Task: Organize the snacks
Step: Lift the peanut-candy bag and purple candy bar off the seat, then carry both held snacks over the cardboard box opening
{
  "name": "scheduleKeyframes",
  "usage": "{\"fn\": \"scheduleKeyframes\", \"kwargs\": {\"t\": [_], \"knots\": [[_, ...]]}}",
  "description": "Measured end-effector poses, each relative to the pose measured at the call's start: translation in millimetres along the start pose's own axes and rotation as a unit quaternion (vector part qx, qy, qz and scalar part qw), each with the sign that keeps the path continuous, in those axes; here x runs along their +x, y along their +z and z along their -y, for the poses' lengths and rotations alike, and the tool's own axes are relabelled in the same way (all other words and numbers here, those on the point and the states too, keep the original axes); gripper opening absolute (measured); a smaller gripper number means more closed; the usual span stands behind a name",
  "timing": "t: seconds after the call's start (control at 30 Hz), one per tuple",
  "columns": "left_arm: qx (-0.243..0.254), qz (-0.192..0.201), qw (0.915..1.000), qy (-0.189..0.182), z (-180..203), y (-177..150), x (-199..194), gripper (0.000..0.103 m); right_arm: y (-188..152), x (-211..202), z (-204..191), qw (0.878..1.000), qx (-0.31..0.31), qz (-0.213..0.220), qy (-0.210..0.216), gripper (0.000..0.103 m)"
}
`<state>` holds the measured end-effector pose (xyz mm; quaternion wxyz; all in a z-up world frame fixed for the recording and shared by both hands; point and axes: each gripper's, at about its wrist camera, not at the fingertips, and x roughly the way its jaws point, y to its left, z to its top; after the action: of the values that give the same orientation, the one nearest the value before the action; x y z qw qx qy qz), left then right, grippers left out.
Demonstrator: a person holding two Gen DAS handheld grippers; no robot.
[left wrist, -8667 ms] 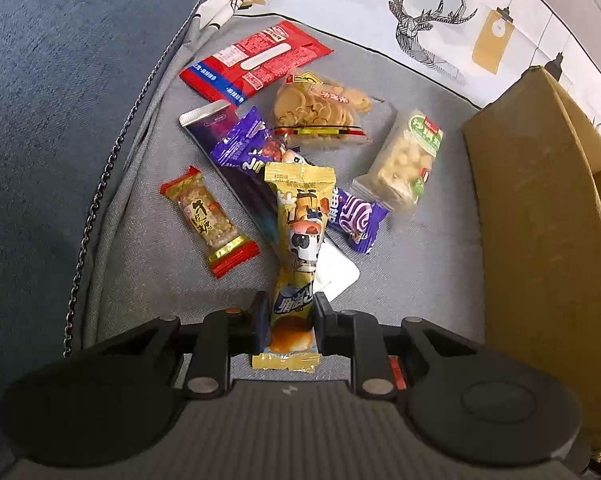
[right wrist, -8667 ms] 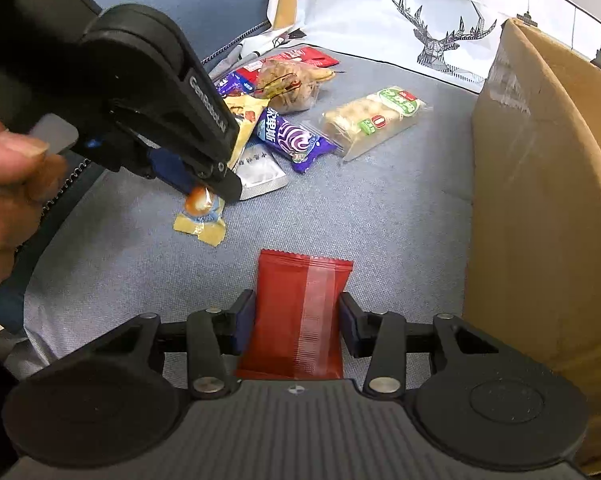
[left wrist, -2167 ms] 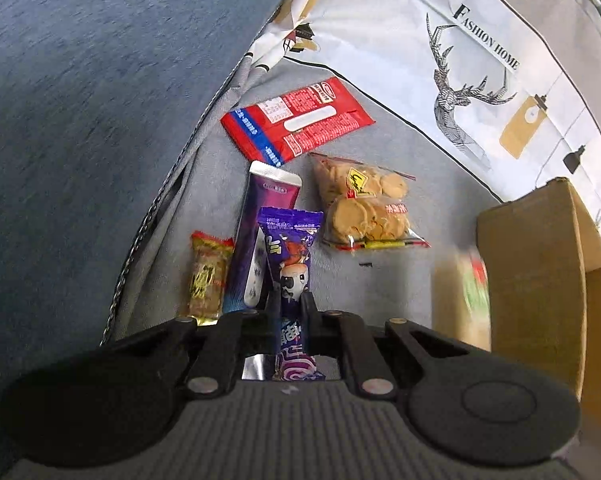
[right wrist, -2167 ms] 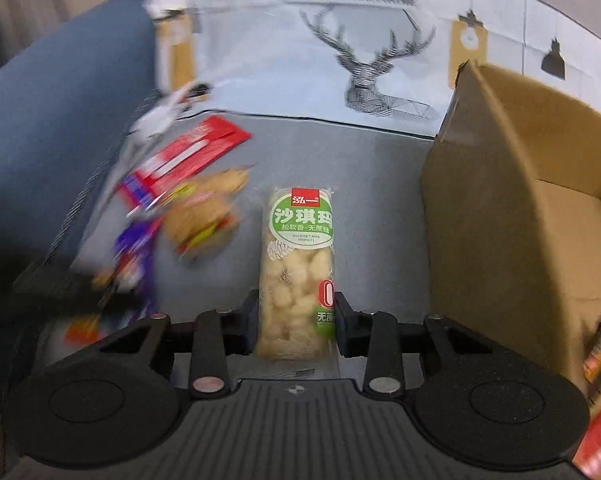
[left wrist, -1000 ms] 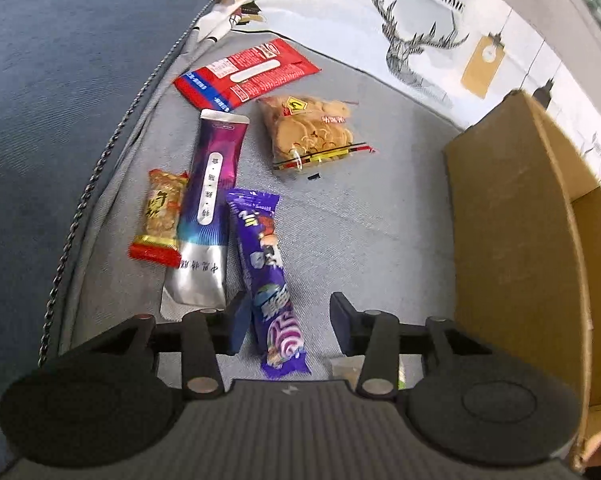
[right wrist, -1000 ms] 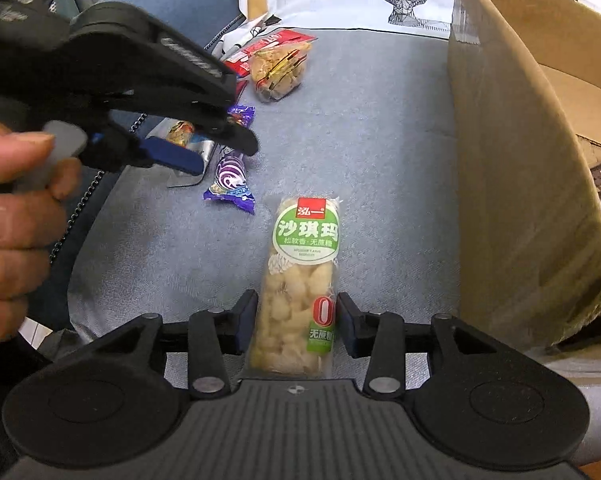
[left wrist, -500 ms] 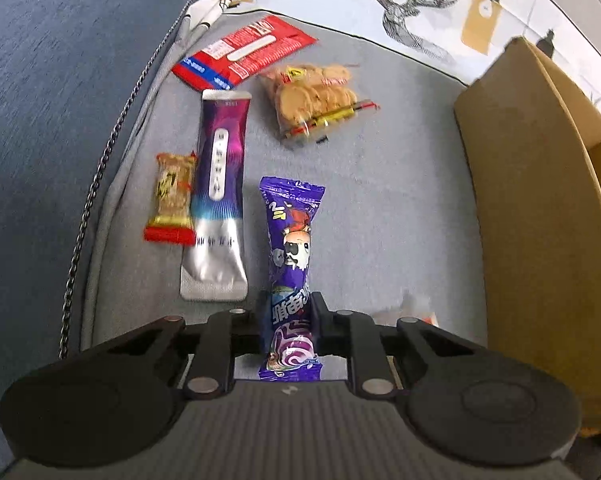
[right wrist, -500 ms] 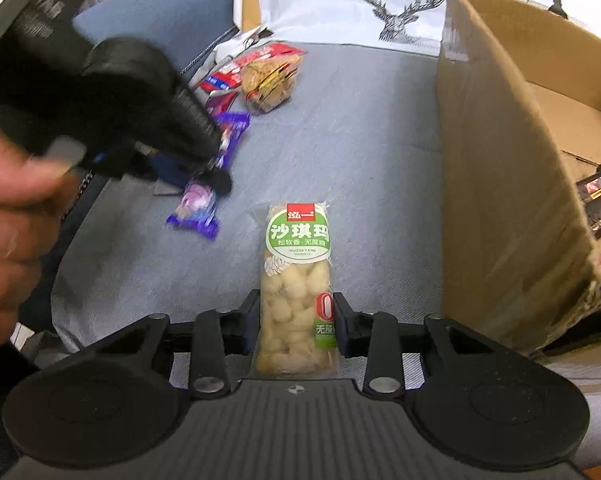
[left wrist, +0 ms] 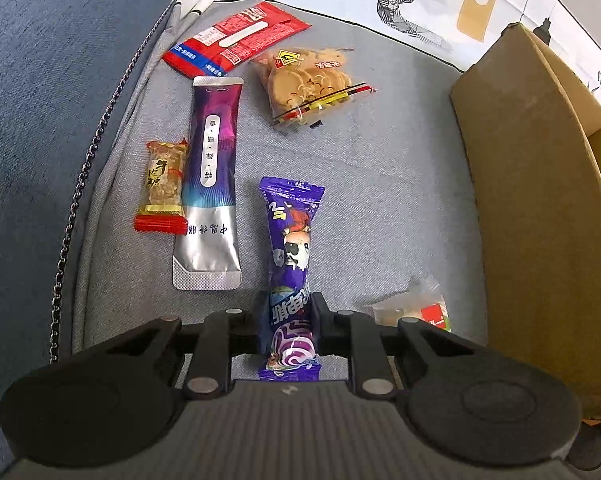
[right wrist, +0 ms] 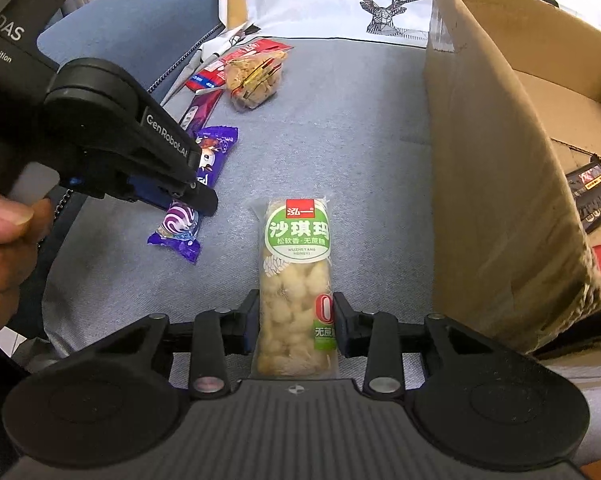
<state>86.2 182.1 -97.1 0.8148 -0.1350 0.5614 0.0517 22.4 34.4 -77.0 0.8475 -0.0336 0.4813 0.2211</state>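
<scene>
Left wrist view: the left gripper (left wrist: pixel 287 316) has its jaws pinched narrow on the lower part of the purple candy wrapper (left wrist: pixel 290 248), pads pressing both sides; the twisted tail sticks out below the pads, the rest lies forward on the grey cushion (left wrist: pixel 380 208). Still out on the cushion: silver-purple sachet (left wrist: pixel 210 184), small peanut bar (left wrist: pixel 162 184) touching its left edge, red packet (left wrist: pixel 236 42) further back, clear cookie bag (left wrist: pixel 308 84) beside it. Cardboard box (left wrist: pixel 540 208) stands at right, wall facing the cam.

Doing it well, I'd say: grip is near one end, so the wrapper will droop; lift straight up first, clear the box wall w/ margin, then release over the inside, not the rim. Gripper points steeply down, tilted a bit fwd.

Right wrist view: the right gripper (right wrist: pixel 294 322) is closed partway on the lower half of the green-label sachima pack (right wrist: pixel 296 276), pads touching both long sides; pack is puffy, so no harder squeeze needed. It lies lengthwise on the cushion, just beside the box wall, which is at right w/ a dark packet (right wrist: pixel 592 194) inside. A hand (right wrist: pixel 4 248) at left holds the left gripper's handle, tool angled down onto the purple candy. Right gripper also points down, less steeply. Same advice: up, over the wall, drop inside.
</scene>
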Motion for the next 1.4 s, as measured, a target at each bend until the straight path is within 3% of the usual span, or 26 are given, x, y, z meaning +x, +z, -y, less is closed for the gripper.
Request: {"fn": "scheduleKeyframes", "kwargs": {"t": [0.27,0.7,0.97,1.23,1.4], "knots": [[0.007,0.007,1.0,0.0,0.7,0.0,-3.6,0.021,-1.7,0.8,-2.9,1.0,-0.003,0.001,-0.001,0.038],[-0.014,0.051,0.9976,-0.044,0.8,5.8,-19.2,0.021,8.2,-21.0,-4.2,0.999,-0.001,0.031,0.009,0.038],[-0.042,0.102,0.9905,-0.082,-2.8,12.6,-38.5,0.021,21.2,-61.1,-6.1,0.995,-0.007,0.096,0.016,0.037],[-0.042,0.125,0.9873,-0.089,0.6,14.2,-48.4,0.021,27.5,-92.3,11.3,0.99,0.006,0.141,0.028,0.037],[-0.041,0.142,0.9841,-0.099,4.1,13.1,-56.4,0.021,60.0,-135.8,37.1,0.98,-0.005,0.194,0.036,0.037]]}}
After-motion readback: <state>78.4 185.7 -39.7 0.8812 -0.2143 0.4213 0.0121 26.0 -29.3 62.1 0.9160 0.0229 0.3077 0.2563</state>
